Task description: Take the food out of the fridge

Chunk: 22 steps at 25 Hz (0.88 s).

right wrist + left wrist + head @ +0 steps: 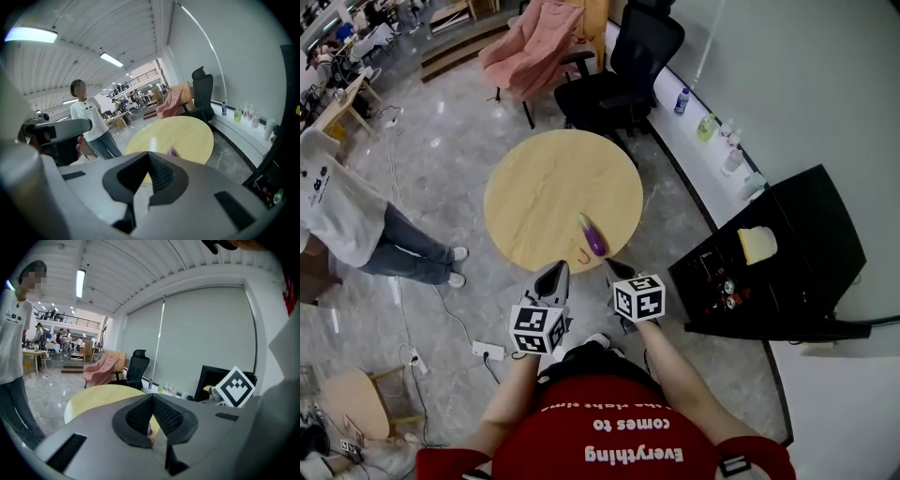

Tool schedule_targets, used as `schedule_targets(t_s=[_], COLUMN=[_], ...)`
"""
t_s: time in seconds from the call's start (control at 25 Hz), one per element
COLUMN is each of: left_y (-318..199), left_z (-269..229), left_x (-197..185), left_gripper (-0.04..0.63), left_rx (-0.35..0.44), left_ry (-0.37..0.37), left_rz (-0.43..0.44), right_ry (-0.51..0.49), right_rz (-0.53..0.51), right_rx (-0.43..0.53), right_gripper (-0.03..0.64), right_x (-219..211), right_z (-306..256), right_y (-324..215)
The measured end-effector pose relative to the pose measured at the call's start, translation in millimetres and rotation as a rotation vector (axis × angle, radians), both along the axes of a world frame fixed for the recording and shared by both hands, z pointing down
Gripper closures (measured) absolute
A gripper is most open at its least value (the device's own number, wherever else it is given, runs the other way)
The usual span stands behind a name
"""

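A: Round table (546,183): top bare save one eggplant (594,235) near the front rim; the rest free to cross.
B: Right side?
A: Black fridge (797,244) near, a strip of bare floor between it and the table.
B: Far side, left?
A: Black office chair (619,80) and pink-draped armchair (530,47) crowd the far rim. Left: a standing person (347,211) well apart; a power strip (487,351) on the floor.
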<state>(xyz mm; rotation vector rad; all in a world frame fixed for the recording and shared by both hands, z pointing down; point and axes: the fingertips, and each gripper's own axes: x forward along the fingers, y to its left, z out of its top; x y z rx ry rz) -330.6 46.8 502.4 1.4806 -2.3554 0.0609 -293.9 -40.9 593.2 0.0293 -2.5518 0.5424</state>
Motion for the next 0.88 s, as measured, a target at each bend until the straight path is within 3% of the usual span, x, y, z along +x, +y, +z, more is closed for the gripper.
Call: schedule_targets(t_s=[0.4, 0.88], left_y=[-40.9, -115.1], left_z=[-7.6, -18.6], left_x=[45.7, 149.3], left_gripper=[0.589, 0.589], left_rx=[0.011, 0.042], left_ry=[-0.001, 0.001], left_rz=[0.197, 0.574], right_ry=[-0.059, -0.129], right_rz=[0.145, 0.496], right_rx=[0.002, 0.022], right_gripper=[0.606, 0.606], right_x=[68.6, 194.3], right_z=[-22.9, -44.6], right_y=[-30.8, -74.9])
